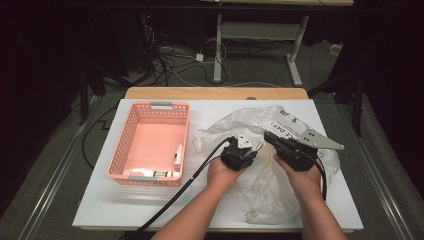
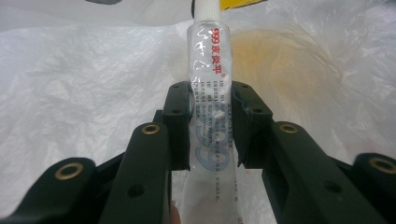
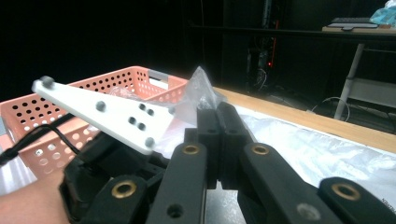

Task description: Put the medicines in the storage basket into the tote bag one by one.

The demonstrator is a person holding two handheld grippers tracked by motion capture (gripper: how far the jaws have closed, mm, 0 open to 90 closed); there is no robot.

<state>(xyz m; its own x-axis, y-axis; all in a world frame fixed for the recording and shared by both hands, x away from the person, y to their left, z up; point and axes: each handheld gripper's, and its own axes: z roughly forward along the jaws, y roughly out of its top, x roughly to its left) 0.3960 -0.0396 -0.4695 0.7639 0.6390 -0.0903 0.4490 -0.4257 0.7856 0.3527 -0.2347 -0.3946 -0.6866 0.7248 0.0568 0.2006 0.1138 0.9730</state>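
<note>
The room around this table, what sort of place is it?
Probably a lab or workshop: loose cables on the floor, an adjustable desk frame behind, and a worktable set under dark surroundings.

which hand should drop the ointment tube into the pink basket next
Left, probably. The left claw already grips the clear white-capped ointment tube and sits nearer the pink perforated plastic basket. The right claw is shut on the crinkled clear plastic bag.

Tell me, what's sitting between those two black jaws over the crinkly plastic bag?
A clear tube with red and blue print and a white cap, clamped between the left gripper jaws, as the left gripper view shows. The plastic bag lies behind it.
</note>
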